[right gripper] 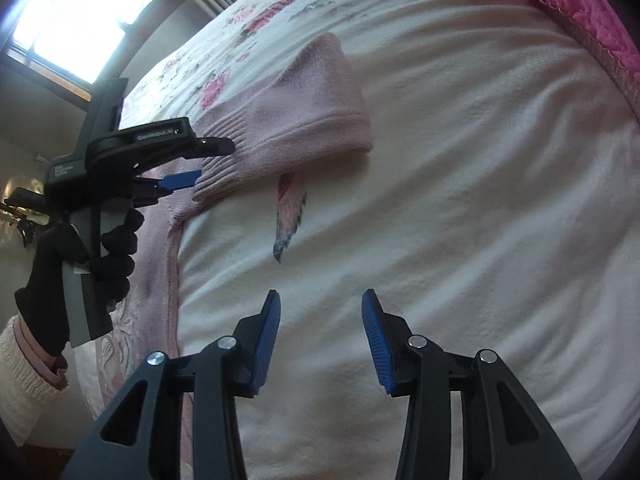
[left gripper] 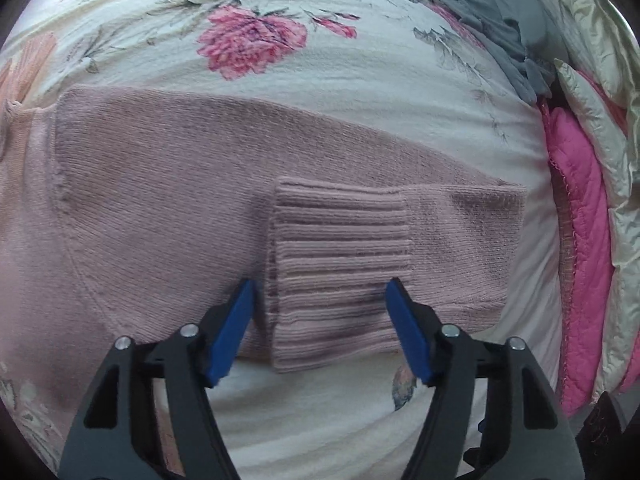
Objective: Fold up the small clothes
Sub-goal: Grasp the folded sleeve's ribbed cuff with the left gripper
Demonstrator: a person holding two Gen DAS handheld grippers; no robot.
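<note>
A pale pink knit sweater (left gripper: pixel 152 184) lies flat on the floral bedsheet (left gripper: pixel 360 92). One sleeve is folded back across the body, and its ribbed cuff (left gripper: pixel 340 272) faces me. My left gripper (left gripper: pixel 320 296) stands open just above that cuff, with one blue pad on each side and nothing held. In the right wrist view the left gripper (right gripper: pixel 200 158) is seen from the side at the cuff (right gripper: pixel 218 156) of the sweater (right gripper: pixel 304 112), held by a black-gloved hand (right gripper: pixel 108 256). My right gripper (right gripper: pixel 320 304) hangs open over bare sheet (right gripper: pixel 460 200), well short of the sweater.
A pink quilted blanket (left gripper: pixel 580 260) with a cream satin cover (left gripper: pixel 600 80) is heaped along the bed's right side. Grey cloth (left gripper: pixel 480 4) lies at the far corner. A bright window (right gripper: pixel 76 12) and a wall are beyond the bed on the left.
</note>
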